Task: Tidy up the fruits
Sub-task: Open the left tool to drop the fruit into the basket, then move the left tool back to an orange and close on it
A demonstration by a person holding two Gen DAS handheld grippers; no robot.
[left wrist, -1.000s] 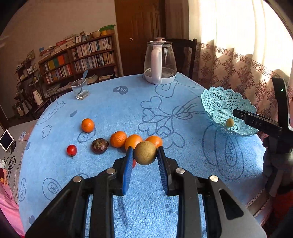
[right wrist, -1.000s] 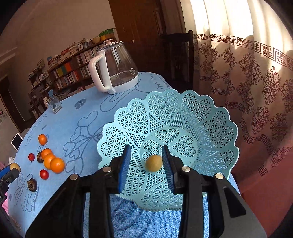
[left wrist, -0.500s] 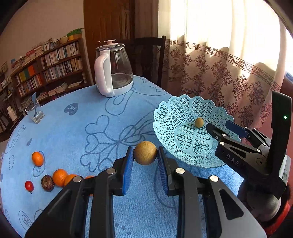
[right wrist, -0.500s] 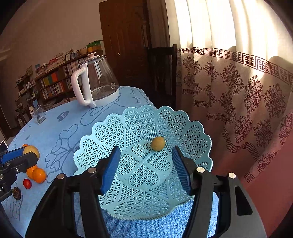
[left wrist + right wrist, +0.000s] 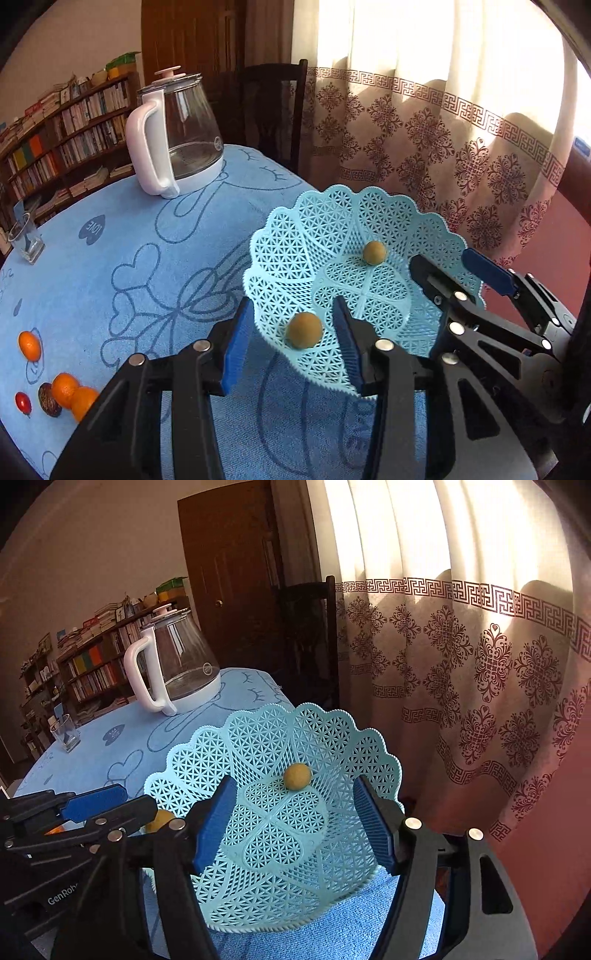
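A light blue lattice basket [image 5: 280,229] stands near the table's right edge, with a small yellow-brown fruit [image 5: 374,252] on its floor. A second, larger yellow-brown fruit [image 5: 304,329] lies on the basket's near wall. It sits between the blue pads of my left gripper [image 5: 291,343], whose jaws are opening and do not touch it. My right gripper [image 5: 295,812] hovers over the basket [image 5: 258,738] with its jaws opening and nothing gripped. The small fruit [image 5: 297,775] lies just beyond its tips. From the right wrist, the left gripper [image 5: 136,801] half hides the larger fruit [image 5: 160,819].
On the blue tablecloth, a glass kettle [image 5: 177,147] stands at the back and a drinking glass [image 5: 26,240] at far left. Oranges [image 5: 64,384], a dark fruit [image 5: 48,404] and a red fruit [image 5: 23,402] lie at lower left. A chair and curtain stand behind the basket.
My left gripper carried the larger fruit right from the fruit cluster to the basket and let it go. My right gripper's jaws widened and it drew back from the small fruit.
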